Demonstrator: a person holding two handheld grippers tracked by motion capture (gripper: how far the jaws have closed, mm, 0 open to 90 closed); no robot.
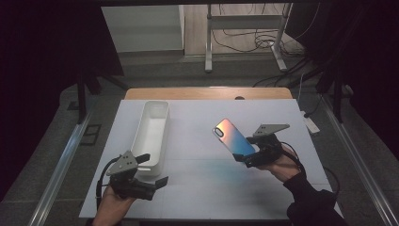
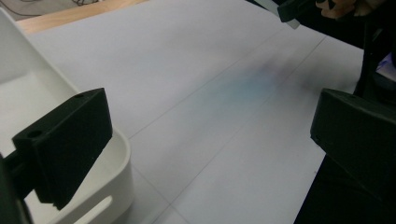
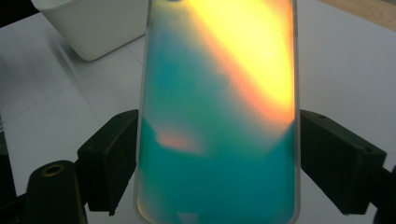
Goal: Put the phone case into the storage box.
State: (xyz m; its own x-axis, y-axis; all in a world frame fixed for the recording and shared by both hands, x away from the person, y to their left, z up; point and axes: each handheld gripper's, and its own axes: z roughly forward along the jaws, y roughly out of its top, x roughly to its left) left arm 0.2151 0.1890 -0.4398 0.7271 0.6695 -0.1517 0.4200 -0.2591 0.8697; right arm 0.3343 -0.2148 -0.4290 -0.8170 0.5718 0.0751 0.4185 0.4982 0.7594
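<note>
My left hand (image 1: 110,200) comes in at about seven o'clock on the desk, wrist low, carrying the left tongs (image 1: 150,168) roughly level and aimed toward one o'clock. They are released: in the left gripper view the two black jaws stand wide apart, with only bare white sheet between them. One jaw hangs over the near end of the white plastic bin (image 1: 151,136), close to its rim; I cannot tell whether it touches.

That bin is long and narrow, lying from eleven o'clock down toward seven. Its near end sits well inside the edge of the white sheet (image 1: 197,188) that covers the desk. From the bin across to my right hand the sheet is open, faint ruled lines and a bluish tint on it, and nothing lies in the way.

At about four o'clock my right hand (image 1: 282,165) is raised off the desk, sleeve (image 1: 313,202) trailing to the near right corner. The right tongs (image 1: 248,157) are clenched on a phone case (image 1: 233,137) with an iridescent orange-to-teal back. In the right gripper view a jaw presses on each long edge near its lower end. The case is held clear of the sheet, tilted, its camera cutout end up toward eleven o'clock.

A strip of bare wooden desk (image 1: 207,92) shows at twelve o'clock, with floor and cables beyond.
</note>
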